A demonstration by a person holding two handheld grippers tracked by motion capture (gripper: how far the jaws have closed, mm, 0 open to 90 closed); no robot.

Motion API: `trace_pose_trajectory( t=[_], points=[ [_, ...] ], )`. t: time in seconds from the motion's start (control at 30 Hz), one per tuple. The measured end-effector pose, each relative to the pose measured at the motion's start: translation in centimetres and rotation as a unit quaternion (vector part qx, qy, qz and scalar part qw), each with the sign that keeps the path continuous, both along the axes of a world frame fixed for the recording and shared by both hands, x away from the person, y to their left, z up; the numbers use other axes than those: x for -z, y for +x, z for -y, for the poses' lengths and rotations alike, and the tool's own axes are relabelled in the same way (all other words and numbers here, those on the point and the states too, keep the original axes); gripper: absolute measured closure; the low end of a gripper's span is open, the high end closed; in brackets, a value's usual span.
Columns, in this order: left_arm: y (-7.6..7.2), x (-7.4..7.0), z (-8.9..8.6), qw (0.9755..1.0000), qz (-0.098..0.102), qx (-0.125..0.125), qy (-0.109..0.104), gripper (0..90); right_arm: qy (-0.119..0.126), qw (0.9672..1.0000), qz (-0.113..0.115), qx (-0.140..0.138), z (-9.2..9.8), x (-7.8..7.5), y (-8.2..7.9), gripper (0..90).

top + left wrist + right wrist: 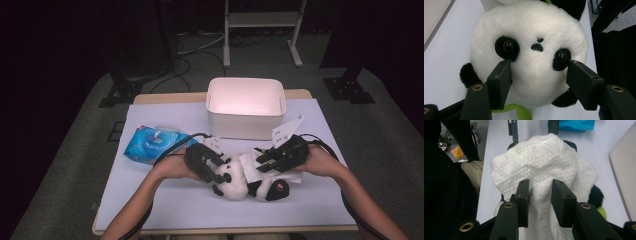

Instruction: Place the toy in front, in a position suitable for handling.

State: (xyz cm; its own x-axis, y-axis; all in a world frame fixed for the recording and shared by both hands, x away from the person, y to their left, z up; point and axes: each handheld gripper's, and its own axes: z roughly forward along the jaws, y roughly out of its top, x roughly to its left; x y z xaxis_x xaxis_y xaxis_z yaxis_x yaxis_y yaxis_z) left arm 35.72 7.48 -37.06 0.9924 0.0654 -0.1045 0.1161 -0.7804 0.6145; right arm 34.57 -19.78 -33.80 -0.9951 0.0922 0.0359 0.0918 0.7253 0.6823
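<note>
Both forearms enter from six o'clock, converging toward centre. The black two-jaw left gripper (218, 170) points toward four o'clock, jaws pressed against something soft. The black two-jaw right gripper (261, 161) points toward eight o'clock, jaws parted.

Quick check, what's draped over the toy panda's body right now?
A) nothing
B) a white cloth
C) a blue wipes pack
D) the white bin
B: a white cloth with a waffle weave lies over the toy panda; the right tongs straddle a fold of it, while the blue wipes pack and white bin sit apart on the table.
</note>
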Motion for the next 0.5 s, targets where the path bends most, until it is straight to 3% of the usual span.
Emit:
trace_pose_trajectory(
  t=[0.13, 0.2, 0.3, 0.5],
  points=[
    [-0.1, 0.1, -0.1, 1.0000, 0.002, -0.001, -0.001, 36.2, -0.004, 0.9999, -0.012, -0.011, -0.6, 0.5, 0.0, 79.3],
    [-0.1, 0.1, 0.0, 1.0000, 0.004, -0.003, 0.000, 36.1, 0.000, 0.9999, -0.006, -0.013, -0.2, 0.3, -0.3, 83.5],
    [-0.1, 0.1, 0.0, 1.0000, 0.004, -0.004, 0.000, 36.1, 0.003, 1.0000, -0.004, -0.008, 0.3, 0.1, -0.5, 84.0],
    [0.0, 0.1, 0.0, 1.0000, 0.002, -0.004, -0.003, 35.8, 0.032, 0.9995, -0.004, 0.006, 2.4, 0.2, -1.0, 84.5]
  ],
)
